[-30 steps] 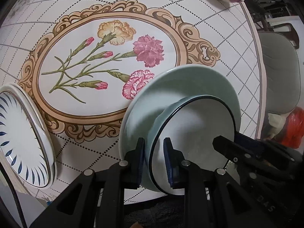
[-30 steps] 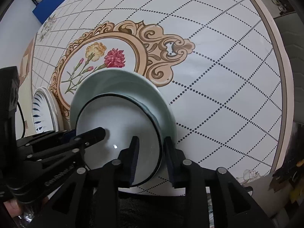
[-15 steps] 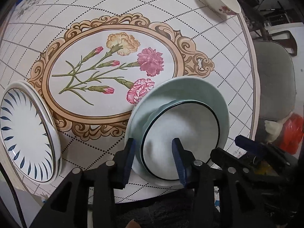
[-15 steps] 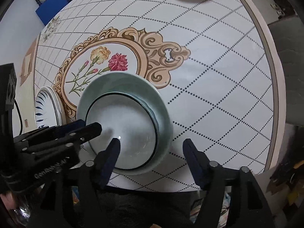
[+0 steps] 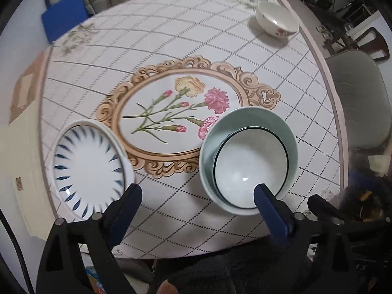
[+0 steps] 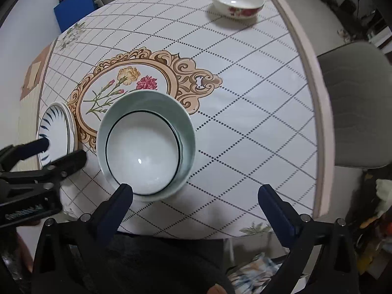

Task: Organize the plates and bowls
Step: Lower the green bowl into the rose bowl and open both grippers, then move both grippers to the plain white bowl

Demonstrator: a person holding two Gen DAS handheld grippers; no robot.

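A round table (image 5: 245, 49) under a white cloth with a dotted diamond grid and a gold-framed carnation print fills both views; a grey chair (image 6: 352, 103) stands at its right edge and a blue pad (image 5: 65, 12) lies beyond the far side. The white bowl (image 5: 247, 169) with a thin dark rim sits nested inside the pale green bowl (image 5: 247, 118), near the table's front edge. The left gripper (image 5: 198, 194) hangs above, its jaws spread wide; one blue pad overlaps the nested bowls' near rim in view, the other the blue-petal plate (image 5: 83, 166) to the left. The right gripper (image 6: 196, 193) is likewise spread, nothing between its fingers, the bowls under its left finger. A flowered bowl (image 6: 237, 2) rests at the far right of the cloth. A second ago both grippers pinched the white bowl's rim from opposite sides; their jaws have just been opening, and both now sit higher, showing more of the table.
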